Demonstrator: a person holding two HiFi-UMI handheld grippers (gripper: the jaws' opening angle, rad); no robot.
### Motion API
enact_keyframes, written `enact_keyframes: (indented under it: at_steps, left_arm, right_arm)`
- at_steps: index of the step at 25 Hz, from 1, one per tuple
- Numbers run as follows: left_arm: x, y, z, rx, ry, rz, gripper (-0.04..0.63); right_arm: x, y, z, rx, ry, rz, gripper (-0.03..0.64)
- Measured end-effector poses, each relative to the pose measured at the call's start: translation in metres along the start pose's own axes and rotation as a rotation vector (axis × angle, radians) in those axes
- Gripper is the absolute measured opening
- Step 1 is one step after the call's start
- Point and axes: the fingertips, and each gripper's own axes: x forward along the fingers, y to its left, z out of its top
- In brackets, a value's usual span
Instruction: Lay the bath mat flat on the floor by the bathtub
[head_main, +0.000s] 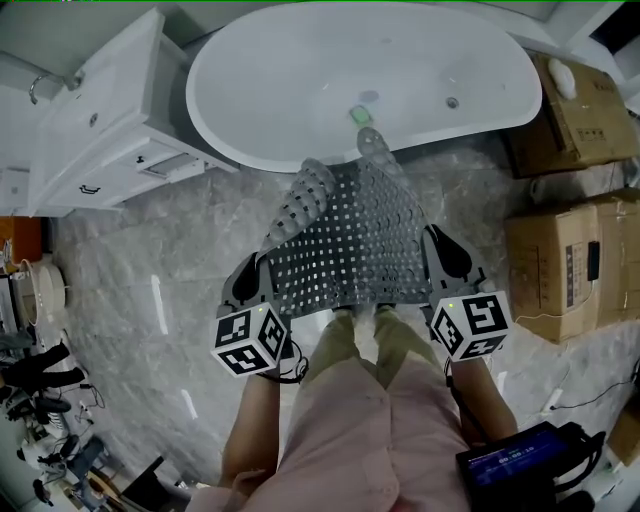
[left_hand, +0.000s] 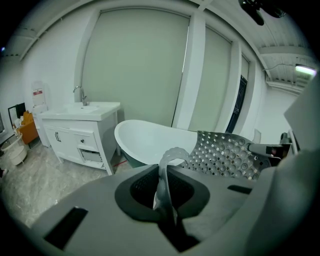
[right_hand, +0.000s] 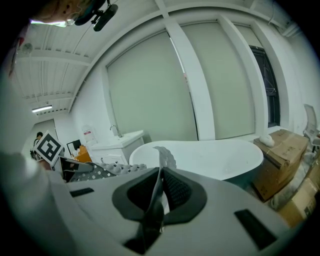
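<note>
A translucent grey bath mat (head_main: 358, 232) with rows of holes and suction cups hangs stretched between my two grippers, above the marble floor (head_main: 150, 300) in front of the white bathtub (head_main: 300, 80). My left gripper (head_main: 250, 280) is shut on the mat's near left corner; the mat's edge (left_hand: 167, 170) curls up out of its jaws. My right gripper (head_main: 447, 262) is shut on the near right corner, where the mat (right_hand: 159, 185) is pinched thin. The far end of the mat droops and curls near the tub's rim.
A white vanity cabinet (head_main: 100, 120) with a sink stands left of the tub. Cardboard boxes (head_main: 565, 250) are stacked at the right. My own feet and legs (head_main: 375, 350) are just behind the mat. A dark device (head_main: 520, 465) hangs at my right hip.
</note>
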Motion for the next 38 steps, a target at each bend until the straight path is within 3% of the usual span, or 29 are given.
enact_keyframes:
  at_steps: [15, 19, 25, 38]
  left_arm:
    - [-0.01, -0.03, 0.005, -0.036, -0.019, 0.096, 0.038]
    - [-0.009, -0.029, 0.005, -0.029, -0.018, 0.078, 0.038]
    - [-0.006, 0.012, 0.002, -0.021, -0.016, 0.029, 0.038]
    - [0.01, 0.009, 0.007, -0.009, 0.007, -0.036, 0.038]
  right_arm:
    - [-0.01, -0.033, 0.011, -0.007, -0.015, 0.099, 0.032]
    - [-0.008, -0.031, 0.011, -0.004, -0.016, 0.08, 0.032]
    - [0.004, 0.005, 0.001, -0.01, -0.012, 0.029, 0.032]
    - [0.0, -0.013, 0.007, -0.012, -0.022, -0.063, 0.031]
